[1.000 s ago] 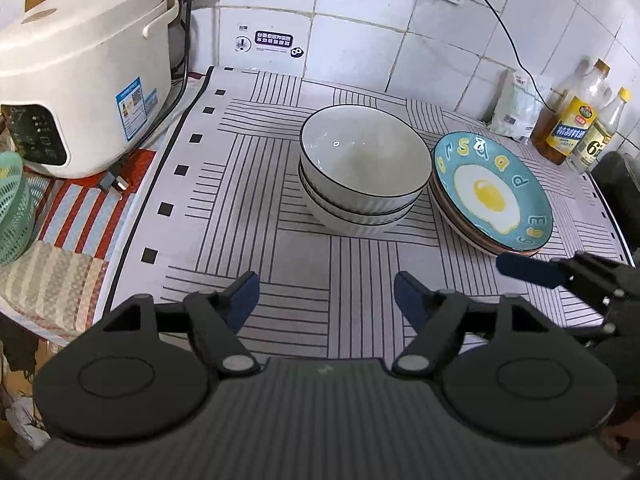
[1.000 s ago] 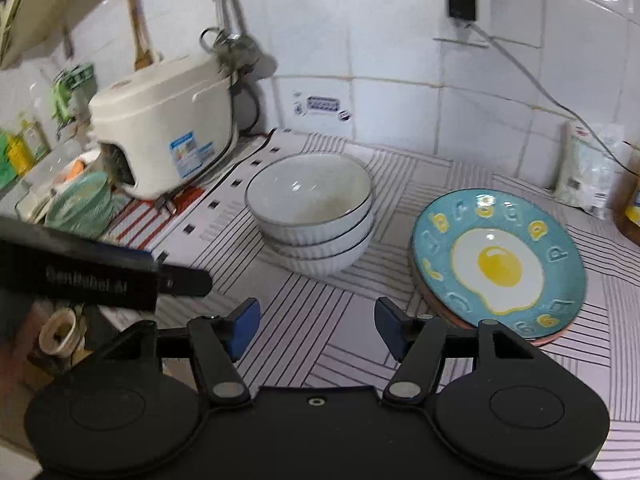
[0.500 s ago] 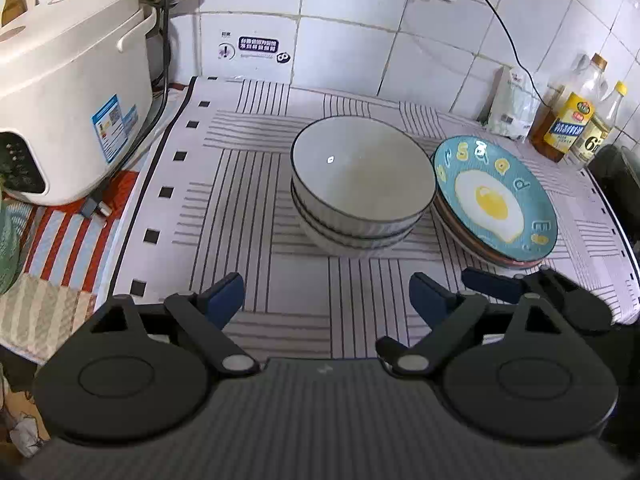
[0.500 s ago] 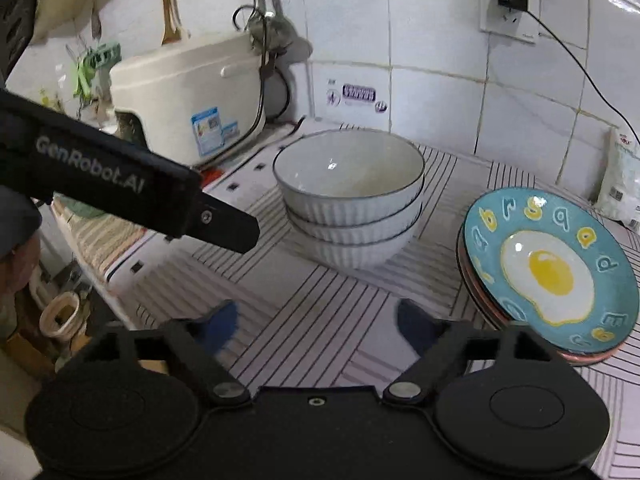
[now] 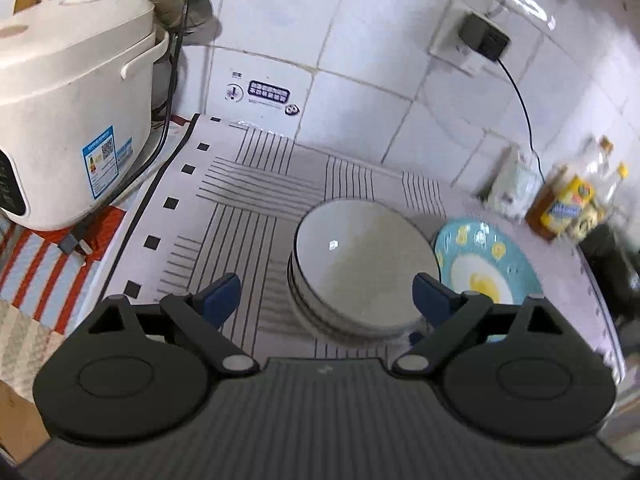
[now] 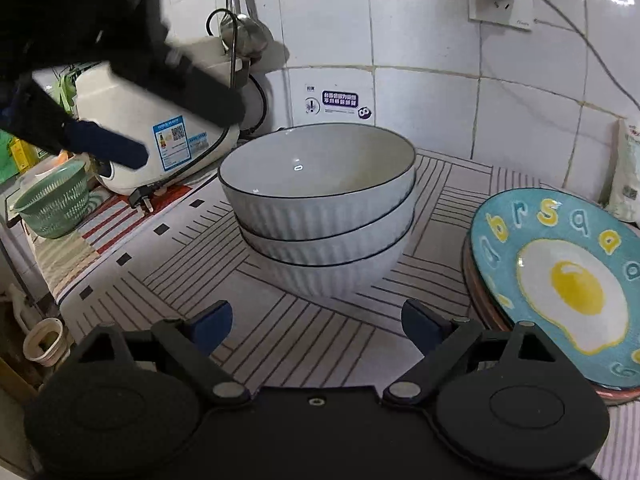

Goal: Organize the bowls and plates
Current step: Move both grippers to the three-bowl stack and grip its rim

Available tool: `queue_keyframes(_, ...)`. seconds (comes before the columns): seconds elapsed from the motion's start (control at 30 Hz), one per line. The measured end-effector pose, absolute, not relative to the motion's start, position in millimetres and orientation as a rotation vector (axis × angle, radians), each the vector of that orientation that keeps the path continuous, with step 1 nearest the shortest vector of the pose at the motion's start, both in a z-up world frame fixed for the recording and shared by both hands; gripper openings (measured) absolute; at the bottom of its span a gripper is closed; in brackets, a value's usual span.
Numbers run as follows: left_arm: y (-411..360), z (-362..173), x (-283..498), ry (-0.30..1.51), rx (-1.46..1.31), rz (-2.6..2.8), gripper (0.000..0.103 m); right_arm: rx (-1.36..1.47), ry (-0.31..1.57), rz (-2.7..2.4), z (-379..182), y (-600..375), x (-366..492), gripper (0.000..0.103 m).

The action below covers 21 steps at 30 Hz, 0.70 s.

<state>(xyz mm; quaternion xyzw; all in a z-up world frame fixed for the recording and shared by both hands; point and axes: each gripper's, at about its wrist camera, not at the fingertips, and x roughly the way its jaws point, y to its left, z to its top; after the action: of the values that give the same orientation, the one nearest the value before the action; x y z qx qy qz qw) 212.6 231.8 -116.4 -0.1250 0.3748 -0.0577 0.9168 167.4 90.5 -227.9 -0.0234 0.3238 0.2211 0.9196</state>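
A stack of three white ribbed bowls [image 5: 364, 268] [image 6: 320, 208] stands on the striped mat [image 5: 240, 184]. Right of it lie stacked plates, the top one blue with a fried-egg picture [image 5: 480, 264] [image 6: 560, 280]. My left gripper [image 5: 326, 298] hovers over the bowls, its jaws opening; the stack shows between its blue fingertips [image 5: 218, 298], with no pad pressing on it. My right gripper [image 6: 318, 322] is open and empty, low over the mat just before the bowls. The left gripper's fingers [image 6: 112, 146] cross the upper left of the right wrist view.
A white rice cooker [image 5: 68, 128] [image 6: 160, 132] with its cord stands at the left, a green basket [image 6: 56, 200] beside it. Oil bottles [image 5: 568, 200] and a white bag [image 5: 516, 184] line the tiled wall at the right. A ladle hangs above the cooker.
Both grippers' jaws have widened. The left one has moved in over the bowl stack. The right one has sunk toward the mat and closer to the bowls.
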Motion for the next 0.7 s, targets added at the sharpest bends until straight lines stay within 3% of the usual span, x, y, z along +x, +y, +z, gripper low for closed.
queue_keyframes(0.4,230.0,-168.1,262.5,0.913,-0.416,-0.161,0.088,-0.057,0.614,0.413,-239.3,108.0,195.9,0.096)
queue_keyframes(0.63,236.4,-194.7,268.0,0.959,-0.502,-0.149,0.058,-0.099,0.620,0.381,-245.2,120.4,203.9,0.097)
queue_keyframes(0.7,236.5,-200.4,269.0,0.962,-0.502,-0.148,0.056,-0.123,0.618,0.376,-248.0,124.2,205.4,0.097)
